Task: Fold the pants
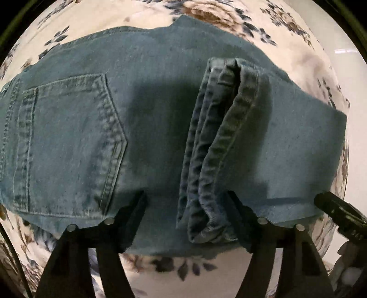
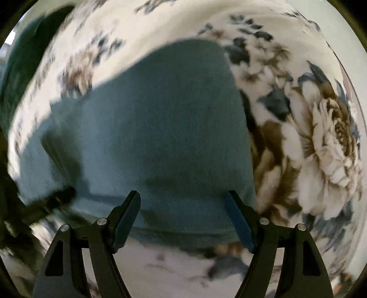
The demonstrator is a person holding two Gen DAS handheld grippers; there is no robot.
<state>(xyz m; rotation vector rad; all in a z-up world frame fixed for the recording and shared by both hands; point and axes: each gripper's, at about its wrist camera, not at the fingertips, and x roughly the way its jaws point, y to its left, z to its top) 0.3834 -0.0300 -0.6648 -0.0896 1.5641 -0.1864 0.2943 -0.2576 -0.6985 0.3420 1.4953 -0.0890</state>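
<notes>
Blue jeans (image 1: 156,119) lie folded on a floral blanket (image 1: 229,13), back pocket (image 1: 73,142) on the left. The stacked leg hems (image 1: 213,149) rest across the jeans, right of the middle. My left gripper (image 1: 185,206) points down over the near edge, jaws apart. The near end of the hems lies between its fingers, close to the right finger (image 1: 236,213), with a gap to the left one. In the blurred right wrist view, my right gripper (image 2: 183,199) hangs open over the plain folded end of the jeans (image 2: 160,128), holding nothing.
The blanket (image 2: 321,142) with large brown and blue flowers spreads all around the jeans. The right gripper's black body (image 1: 339,215) shows at the right edge of the left wrist view. A dark blur (image 2: 55,197), perhaps the left gripper, sits left in the right wrist view.
</notes>
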